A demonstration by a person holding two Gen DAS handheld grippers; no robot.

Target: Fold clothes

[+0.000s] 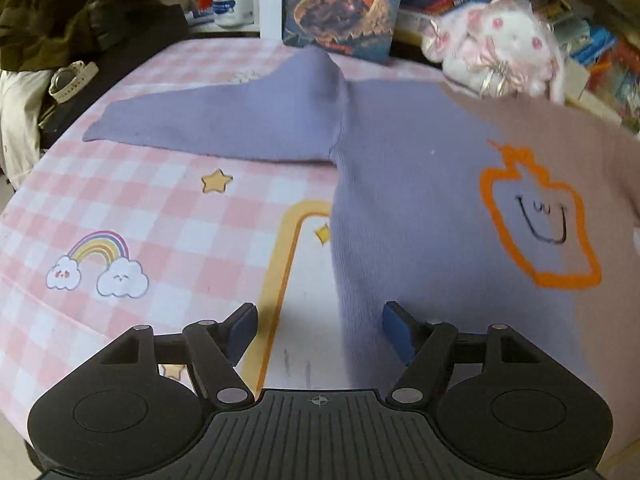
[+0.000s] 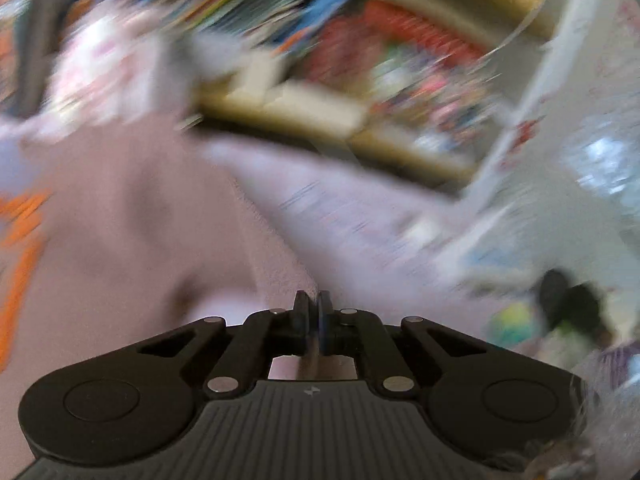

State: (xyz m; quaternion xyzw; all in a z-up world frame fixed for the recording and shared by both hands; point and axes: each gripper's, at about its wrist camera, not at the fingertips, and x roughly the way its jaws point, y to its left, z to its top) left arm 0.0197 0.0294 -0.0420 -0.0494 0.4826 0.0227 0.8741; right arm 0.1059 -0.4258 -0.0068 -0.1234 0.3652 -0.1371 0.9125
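Left gripper (image 1: pixel 318 328) spread wide, nothing between pads, hovering at edge of one lilac-and-pink sweater (image 1: pixel 420 208) flat on pink checked sheet (image 1: pixel 132 200); sleeve stretched ahead-left. Right gripper (image 2: pixel 314 312) pressed together, apparently pinching pink fabric fold; view blurred. One white plush toy (image 1: pixel 500 48) beyond.

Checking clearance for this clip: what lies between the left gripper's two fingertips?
In the left wrist view, the left gripper stands open over the sweater edge and the checked bedsheet; nothing is gripped.
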